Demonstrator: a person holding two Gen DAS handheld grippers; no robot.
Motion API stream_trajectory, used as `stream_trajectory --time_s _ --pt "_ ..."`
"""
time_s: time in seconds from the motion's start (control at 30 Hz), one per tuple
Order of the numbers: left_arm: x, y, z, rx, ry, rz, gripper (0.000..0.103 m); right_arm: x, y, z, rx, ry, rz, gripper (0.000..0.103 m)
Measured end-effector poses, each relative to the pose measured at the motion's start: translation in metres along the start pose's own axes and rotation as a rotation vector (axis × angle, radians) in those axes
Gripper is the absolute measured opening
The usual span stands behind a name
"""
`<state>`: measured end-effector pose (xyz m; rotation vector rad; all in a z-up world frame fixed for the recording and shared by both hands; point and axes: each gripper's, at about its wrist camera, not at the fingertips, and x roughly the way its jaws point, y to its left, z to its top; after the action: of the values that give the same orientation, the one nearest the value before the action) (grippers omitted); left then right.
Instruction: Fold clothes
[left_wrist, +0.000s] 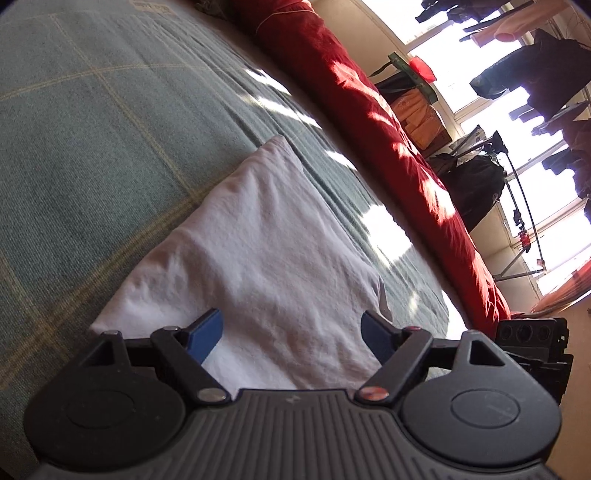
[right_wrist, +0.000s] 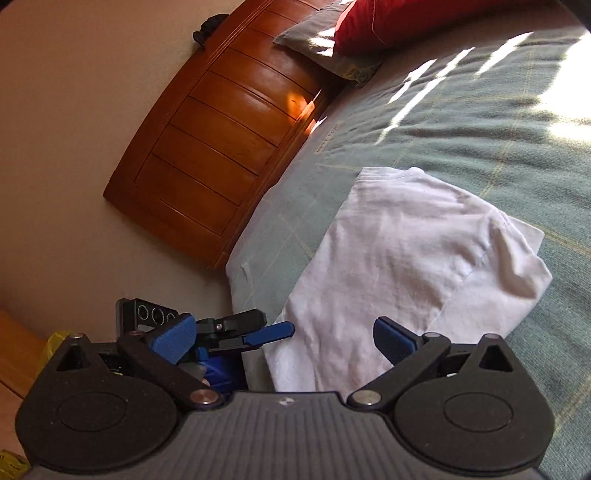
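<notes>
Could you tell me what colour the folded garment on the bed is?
White; the folded garment shows best in the right wrist view.

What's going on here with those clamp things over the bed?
A person is folding laundry using two handheld grippers instead of bare hands. A white T-shirt lies already folded into a compact shape on the green checked bedspread. Both the left gripper and the right gripper are over its near edge with their jaws open and nothing between them. A red pillow sits by the wooden headboard.
</notes>
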<state>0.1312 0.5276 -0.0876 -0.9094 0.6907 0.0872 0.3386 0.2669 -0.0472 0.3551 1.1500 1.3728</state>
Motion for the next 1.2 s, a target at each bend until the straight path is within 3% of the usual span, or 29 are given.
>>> stream_trajectory --time_s 0.1,0.2,0.3,0.37,0.47,0.63,0.77,0.93,1.03,1.2 --pt "-0.006 -0.001 -0.003 -0.007 0.002 0.005 0.082 0.016 0.006 -0.021 -0.044 0.1 -0.048 0.103" --pt "-0.016 -0.014 -0.004 0.047 -0.016 0.03 0.082 0.009 0.015 -0.029 -0.063 0.073 -0.064 0.103" --pt "-0.02 -0.02 -0.007 0.073 -0.03 0.032 0.083 0.005 0.044 -0.038 -0.168 0.062 -0.07 0.103" --pt "-0.013 -0.013 -0.009 0.046 -0.001 0.053 0.084 0.011 0.059 -0.051 -0.238 0.092 -0.07 0.103" --pt "-0.004 -0.008 -0.007 0.025 0.027 0.072 0.084 0.029 0.059 -0.071 -0.296 0.176 -0.145 0.103" --pt "-0.003 -0.055 0.024 0.18 -0.011 0.069 0.084 0.015 0.084 -0.081 -0.401 0.109 -0.201 0.103" --pt "0.029 -0.085 0.061 0.272 -0.031 0.058 0.084 0.008 0.103 -0.083 -0.51 0.034 -0.293 0.103" --pt "0.09 -0.083 0.087 0.297 -0.032 0.188 0.084 0.003 0.096 -0.085 -0.448 0.022 -0.294 0.103" --pt "0.12 -0.068 0.086 0.271 0.003 0.222 0.084 -0.007 0.092 -0.089 -0.424 0.003 -0.3 0.103" --pt "0.116 -0.095 0.073 0.343 0.036 0.219 0.086 -0.019 0.086 -0.084 -0.394 0.012 -0.355 0.103"
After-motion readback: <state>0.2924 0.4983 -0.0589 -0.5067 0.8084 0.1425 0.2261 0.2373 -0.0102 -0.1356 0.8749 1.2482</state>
